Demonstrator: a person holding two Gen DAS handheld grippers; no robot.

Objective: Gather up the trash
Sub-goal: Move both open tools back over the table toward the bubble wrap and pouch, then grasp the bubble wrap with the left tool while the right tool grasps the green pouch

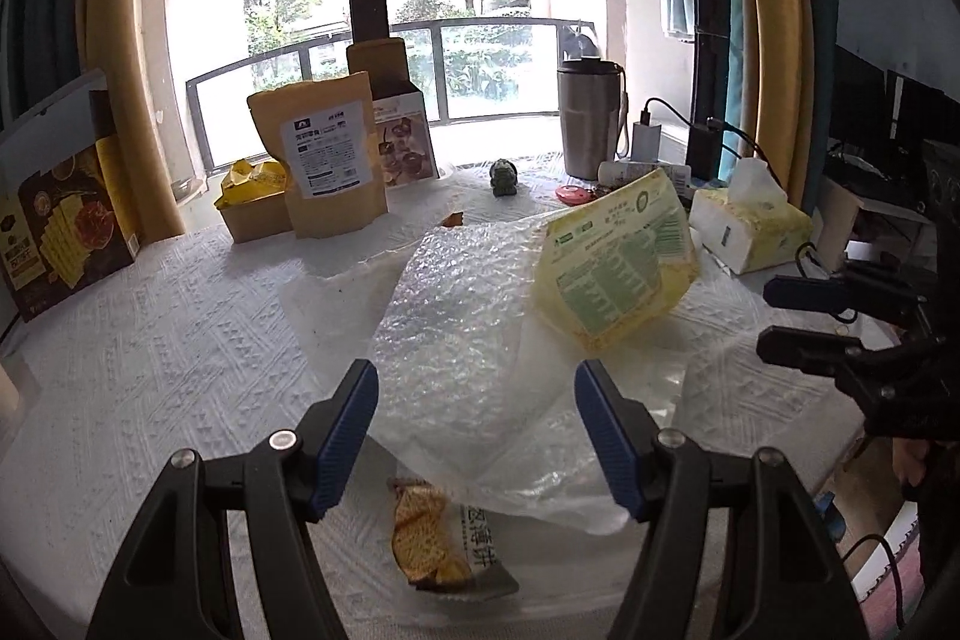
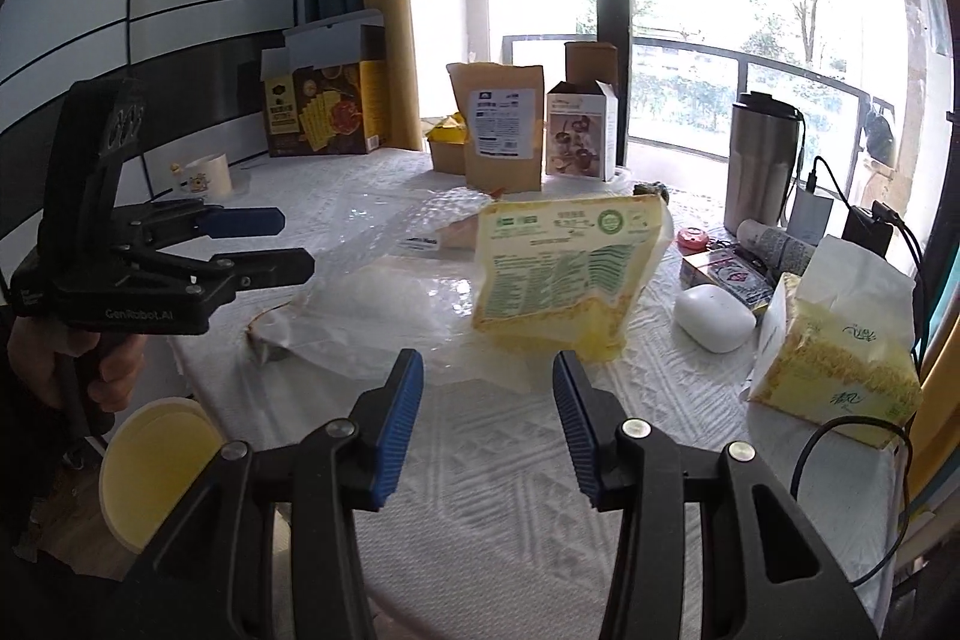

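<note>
Readable on the left gripper (image 2: 264,244) body, at 9 o'clock in the right wrist view: "GenRobot.AI", in pale letters. Large Chinese characters "薄饼" on the cracker wrapper (image 1: 456,550) at 6 o'clock in the left wrist view. Green Chinese print on the yellow bag (image 2: 564,274), the tissue pack (image 2: 840,364) and the kraft pouch label (image 1: 327,154): too small or blurred to read.

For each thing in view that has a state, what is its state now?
Left gripper: open, holds nothing.
Right gripper: open, holds nothing.
Yellow bag: empty-looking, propped up on the bubble wrap.
Bubble wrap: lying crumpled on the table.
Cracker wrapper: partly under the bubble wrap.
Tumbler: upright, lid on.
Black-and-yellow box: top flaps open.
</note>
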